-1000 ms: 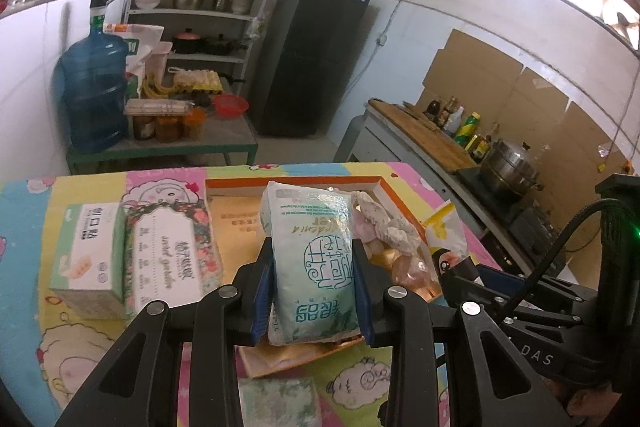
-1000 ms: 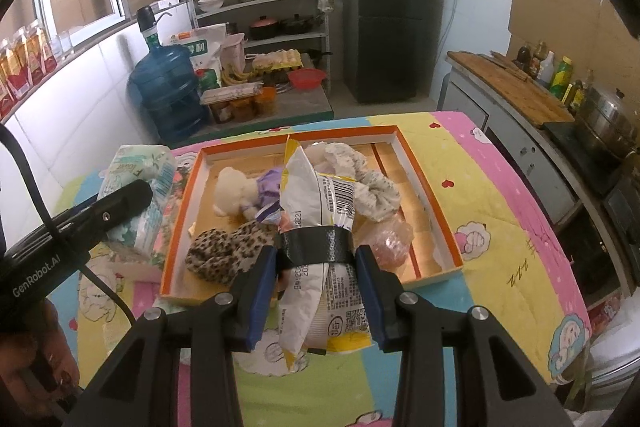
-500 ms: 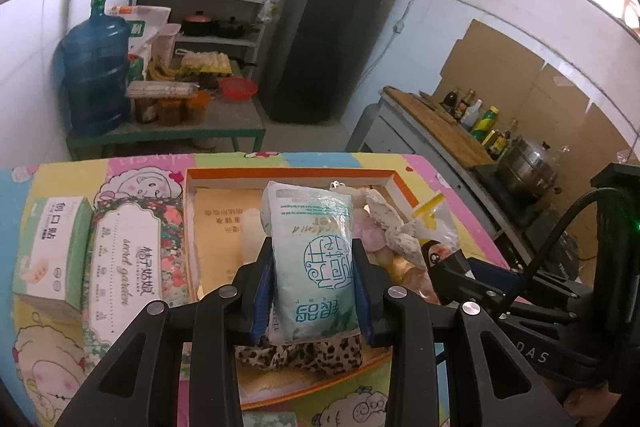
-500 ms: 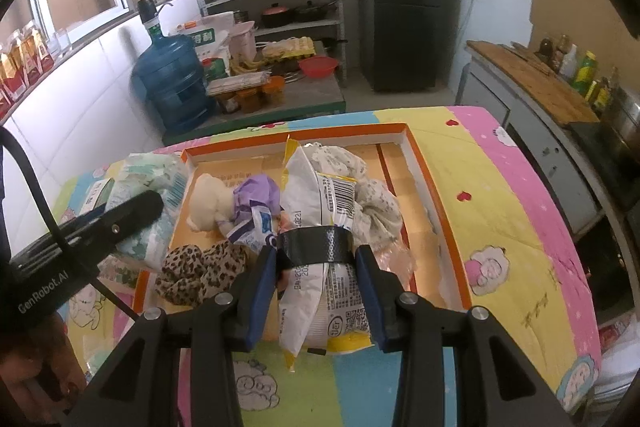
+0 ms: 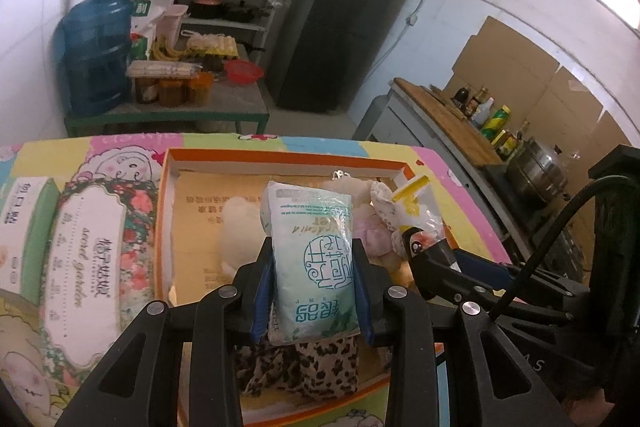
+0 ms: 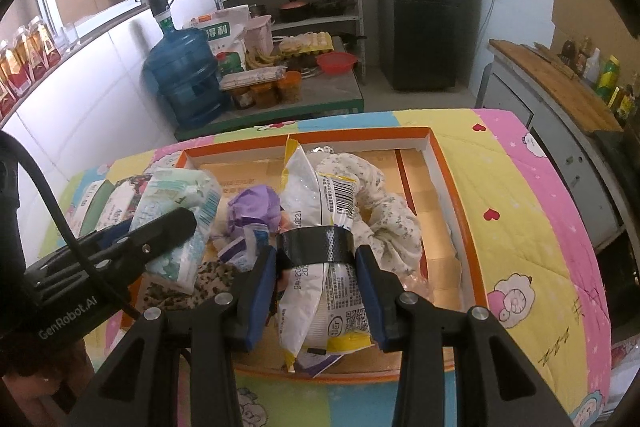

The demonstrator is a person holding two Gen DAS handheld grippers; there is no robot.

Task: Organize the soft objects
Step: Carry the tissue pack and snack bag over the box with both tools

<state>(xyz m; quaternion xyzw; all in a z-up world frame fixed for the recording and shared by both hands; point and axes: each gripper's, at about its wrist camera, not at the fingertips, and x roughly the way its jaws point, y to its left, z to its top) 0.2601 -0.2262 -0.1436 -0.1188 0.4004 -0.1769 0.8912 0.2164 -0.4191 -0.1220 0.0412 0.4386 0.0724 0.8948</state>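
Fingers of the left gripper are clamped on a pale green tissue pack, blue pads pressed to both its sides, the pack upright and held above the near half of the orange-rimmed tray; fingers of the right gripper are clamped on a white snack bag bound round its middle by a black band, the bag upright over the tray's near edge; both grippers sit side by side, each visible in the other's view; inside the tray lie a leopard-print cloth under the tissue pack, a purple bundle, a white floral cloth just behind the snack bag, and a white plush piece partly hidden; left of the tray, on the patchwork cartoon tablecloth, two boxed tissue packs lie flat, touching each other; a blue water jug stands on a low table well behind
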